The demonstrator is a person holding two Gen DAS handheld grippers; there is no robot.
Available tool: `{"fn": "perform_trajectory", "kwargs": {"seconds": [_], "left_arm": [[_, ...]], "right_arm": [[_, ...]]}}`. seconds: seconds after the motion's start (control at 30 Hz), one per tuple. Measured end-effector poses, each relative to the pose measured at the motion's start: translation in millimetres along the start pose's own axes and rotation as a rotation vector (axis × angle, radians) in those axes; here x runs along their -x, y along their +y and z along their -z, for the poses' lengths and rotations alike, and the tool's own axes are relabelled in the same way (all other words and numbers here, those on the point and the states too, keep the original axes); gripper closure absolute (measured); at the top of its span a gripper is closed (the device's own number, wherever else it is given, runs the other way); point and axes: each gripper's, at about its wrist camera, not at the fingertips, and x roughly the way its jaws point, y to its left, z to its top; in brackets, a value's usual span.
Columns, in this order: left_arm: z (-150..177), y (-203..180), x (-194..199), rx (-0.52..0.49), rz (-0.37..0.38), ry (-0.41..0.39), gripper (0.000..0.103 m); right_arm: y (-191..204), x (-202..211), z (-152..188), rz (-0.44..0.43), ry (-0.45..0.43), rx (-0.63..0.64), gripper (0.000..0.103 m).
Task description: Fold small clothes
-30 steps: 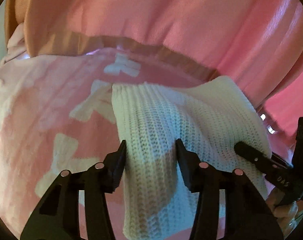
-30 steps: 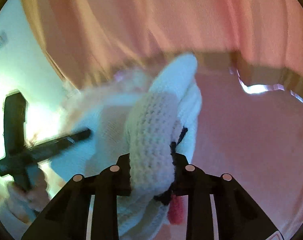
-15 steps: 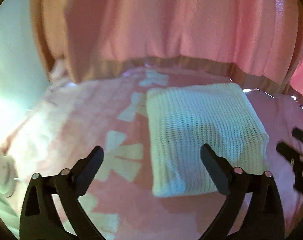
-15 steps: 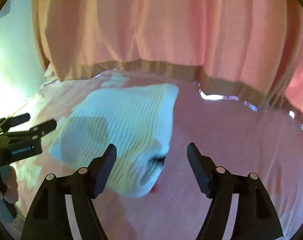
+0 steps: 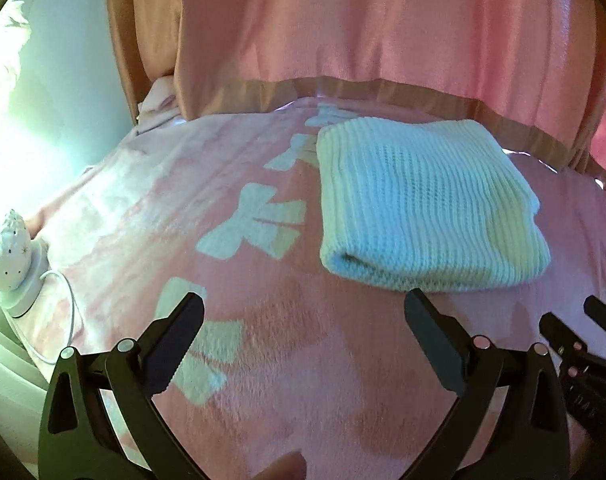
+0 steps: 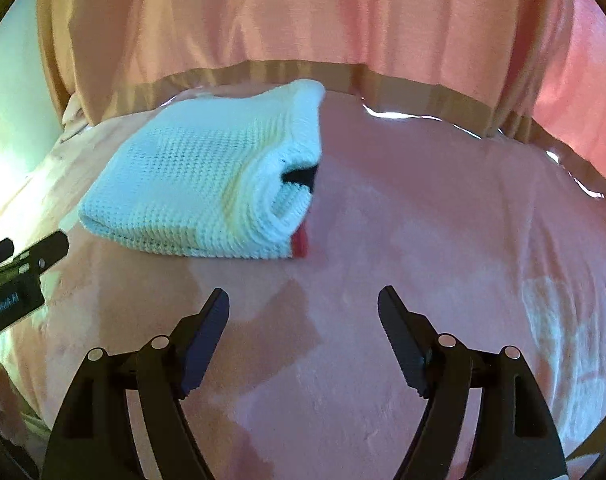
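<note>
A pink satin curtain with a tan hem band [image 5: 383, 32] hangs across the back of both views. Below it spreads a pink fleece blanket printed with pale bow shapes [image 5: 263, 360], covering the bed.

On that blanket lies the folded white knitted garment [image 5: 427, 208], a flat rectangular bundle with its rolled fold edge facing the cameras. In the right wrist view a bit of black trim and a red scrap show at its right-hand open end [image 6: 207, 176].

The left hand-held gripper [image 5: 303, 336] hovers over the blanket with its jaws wide apart and nothing between them; the garment sits just beyond and slightly right of its right finger, not touching. The right hand-held gripper [image 6: 303, 320] is likewise spread apart and empty, with the garment ahead and to its left, clear of both fingers.

At the bed's left edge rests a small white strawberry-shaped lamp on a round base [image 5: 11, 256], a thin white cord [image 5: 69, 308] trailing from it.
</note>
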Motion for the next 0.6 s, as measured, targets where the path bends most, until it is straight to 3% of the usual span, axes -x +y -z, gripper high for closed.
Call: {"fn": "perform_trajectory", "kwargs": {"seconds": [0.6], "left_arm": [[17.5,-16.7,10.3,-0.076,-0.014,-0.038,0.006]], "right_arm": [[7.0,6.7,16.2,0.032,-0.03,0.013,0.028]]}}
